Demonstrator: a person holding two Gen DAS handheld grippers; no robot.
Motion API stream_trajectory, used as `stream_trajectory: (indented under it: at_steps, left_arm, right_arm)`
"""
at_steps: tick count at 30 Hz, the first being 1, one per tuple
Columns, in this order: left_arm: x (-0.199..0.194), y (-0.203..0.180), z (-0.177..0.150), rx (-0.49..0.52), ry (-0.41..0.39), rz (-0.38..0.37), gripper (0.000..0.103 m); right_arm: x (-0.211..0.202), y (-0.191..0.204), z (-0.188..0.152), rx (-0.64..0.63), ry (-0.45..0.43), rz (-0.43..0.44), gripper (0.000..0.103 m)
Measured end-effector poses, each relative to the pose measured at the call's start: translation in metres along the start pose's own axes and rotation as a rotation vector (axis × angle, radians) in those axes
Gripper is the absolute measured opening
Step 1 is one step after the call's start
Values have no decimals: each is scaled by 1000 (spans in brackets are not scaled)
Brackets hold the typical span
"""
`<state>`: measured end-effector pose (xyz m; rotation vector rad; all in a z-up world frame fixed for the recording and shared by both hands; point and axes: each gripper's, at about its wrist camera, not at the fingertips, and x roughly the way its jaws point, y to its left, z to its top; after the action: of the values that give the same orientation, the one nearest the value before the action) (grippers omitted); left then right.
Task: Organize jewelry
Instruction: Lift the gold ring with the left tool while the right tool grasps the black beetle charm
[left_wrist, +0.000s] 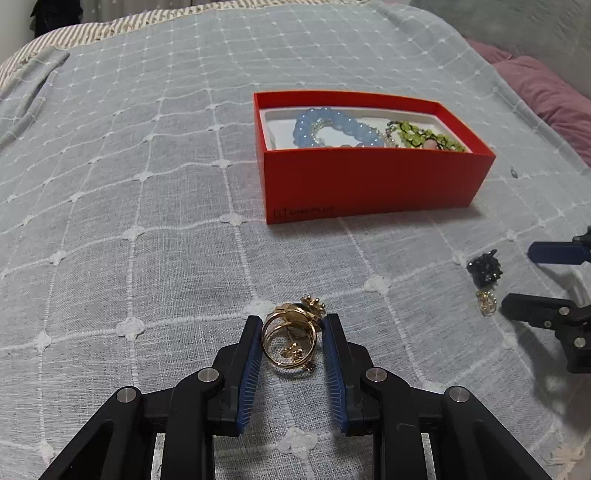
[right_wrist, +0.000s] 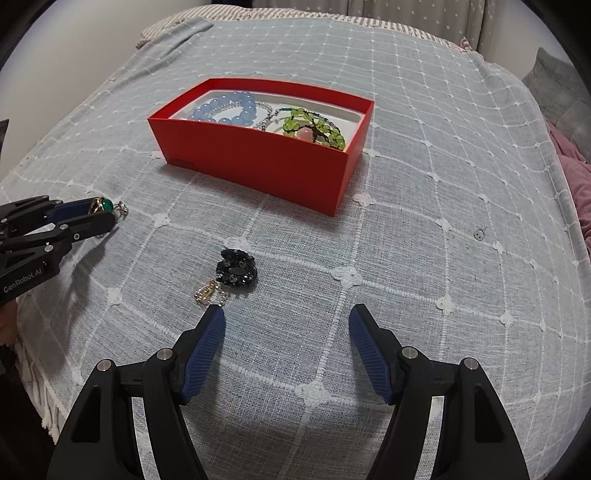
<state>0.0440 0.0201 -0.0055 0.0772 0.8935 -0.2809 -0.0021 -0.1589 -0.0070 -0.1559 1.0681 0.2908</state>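
Observation:
My left gripper (left_wrist: 291, 323) is shut on a gold ring with a green stone (left_wrist: 290, 338), low over the bedspread; it also shows in the right wrist view (right_wrist: 100, 205). A red box (left_wrist: 369, 177) ahead holds a blue bead bracelet (left_wrist: 332, 127) and a green bead piece (left_wrist: 424, 134). My right gripper (right_wrist: 286, 317) is open and empty. A black jewelled piece (right_wrist: 236, 272) and a small gold earring (right_wrist: 207, 294) lie just ahead left of it, close to its left fingertip.
A grey quilted bedspread (right_wrist: 424, 229) covers the bed. A pink pillow (left_wrist: 546, 96) lies at the far right. The bed edge drops off at the left in the right wrist view. The right gripper (left_wrist: 517, 278) shows at the right edge of the left view.

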Motion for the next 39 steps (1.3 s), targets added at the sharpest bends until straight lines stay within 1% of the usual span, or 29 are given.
stream_trajectory:
  at_steps: [6,13,15,17,18,20,23,24,26,33,39]
  left_arm:
    - [-6,1,1,-9,-6,5,27]
    - [-6,2,1,-33,4,15,27]
    - [-7,2,1,-39,7,19,27]
    - [-7,2,1,-41,10,23,27]
    - [-7,2,1,-41,12,25,27]
    - [-6,2,0,-41,16,29,27]
    - [-5,3,0,-47,25,38,27]
    - [-5,4,-1,-50,27,39,27]
    - [-5,5,-1,-56,32,42,27]
    - [-5,7,-1,-61,40,50,27]
    - [-11,9,2,-59,37,36,27]
  right_arm:
    - [0,6,7,15,-14,49,73]
    - [7,9,16,40,-22,76,72]
    - [8,7,20,55,-26,86,69]
    - [10,6,23,64,-25,87,59]
    - [11,5,23,65,-25,84,56]
    - [11,5,24,64,-25,77,47]
    - [13,6,25,58,-21,63,37]
    - [13,7,25,54,-20,57,35]
    - [14,9,26,45,-21,46,26]
    - [10,12,27,32,-35,38,26]
    - [-3,11,30,35,-62,50,26]
